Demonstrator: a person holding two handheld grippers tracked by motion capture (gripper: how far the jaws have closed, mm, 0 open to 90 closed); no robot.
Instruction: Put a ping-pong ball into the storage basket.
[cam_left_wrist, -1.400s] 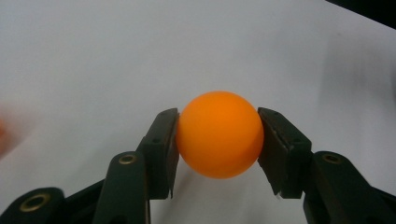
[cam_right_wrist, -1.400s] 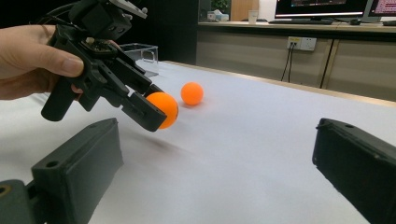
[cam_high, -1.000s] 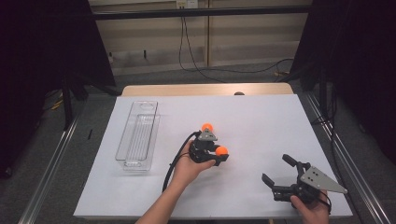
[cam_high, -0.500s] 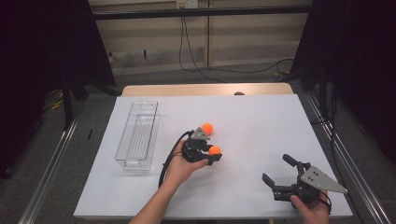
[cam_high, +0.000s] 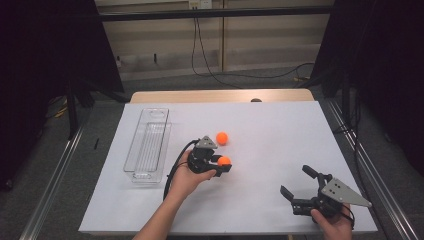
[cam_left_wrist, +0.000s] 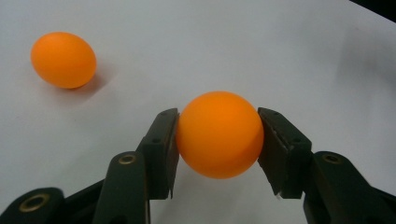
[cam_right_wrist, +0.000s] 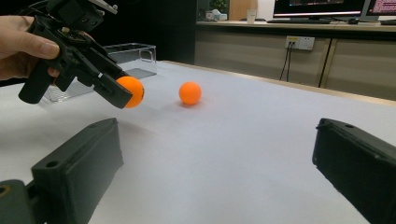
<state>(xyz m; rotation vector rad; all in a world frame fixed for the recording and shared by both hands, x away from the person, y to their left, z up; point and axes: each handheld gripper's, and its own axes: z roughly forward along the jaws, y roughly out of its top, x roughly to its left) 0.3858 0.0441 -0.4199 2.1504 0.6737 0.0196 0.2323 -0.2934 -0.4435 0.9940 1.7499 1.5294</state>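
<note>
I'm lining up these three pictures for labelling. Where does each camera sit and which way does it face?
High view: above the person's side, looking forward and down on the white table; forearms, both grippers.
Left gripper view: on the left gripper, jaws clamping the held orange ball.
Right gripper view: on the right gripper, level across the table.
All share the loose orange ball.

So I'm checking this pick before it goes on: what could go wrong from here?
The left gripper pinches the held orange ball only at its sides, so the smooth ball could squirt out. The second orange ball lies loose on the white table close by; a nudge could send it rolling. The clear tray stands some way off, so a carry there leaves room for a drop.
</note>
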